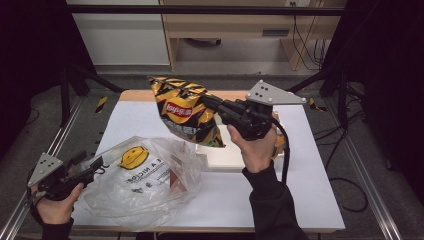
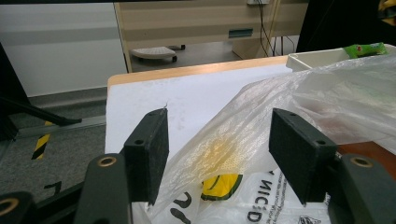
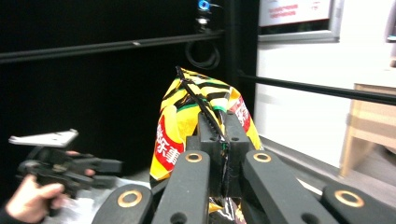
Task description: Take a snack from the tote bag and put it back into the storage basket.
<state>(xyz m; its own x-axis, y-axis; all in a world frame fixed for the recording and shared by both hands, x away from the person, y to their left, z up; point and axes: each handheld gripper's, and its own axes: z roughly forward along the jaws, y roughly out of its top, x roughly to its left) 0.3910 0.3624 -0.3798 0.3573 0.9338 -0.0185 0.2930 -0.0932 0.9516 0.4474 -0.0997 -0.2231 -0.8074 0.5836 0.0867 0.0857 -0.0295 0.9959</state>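
The chip bag (image 1: 187, 112) is showing a red oval Lay's logo on its black and yellow striped face in the high view; in the right gripper view a red panel with white characters, too blurred to read, is running down its side (image 3: 169, 140); the right gripper (image 1: 209, 102) is clamping shut on the bag's edge and is holding it in the air, tilted, above the far middle of the white tabletop (image 1: 310, 165); in the right gripper view the two jaws are pressing together on the crimped seam, with the bag rising straight beyond them; the clear plastic bag (image 1: 145, 180) is lying crumpled on the near left part of the tabletop, below and to the left of the chip bag and apart from it; it is carrying a yellow smiley face (image 1: 134, 156) and black capital letters, of which only parts such as "A NICE" are readable in the high view and "NIC" in the left gripper view (image 2: 261, 196); the left gripper (image 1: 94, 165) is resting at the near left edge of the tabletop; its jaws are standing apart with a raised fold of the plastic bag between them, and the pads are not pressing on it; a white tray (image 1: 225, 159) is sitting on the tabletop beneath the chip bag, just beside the plastic bag; in the left gripper view a green packet (image 2: 366, 48) is lying in that tray.
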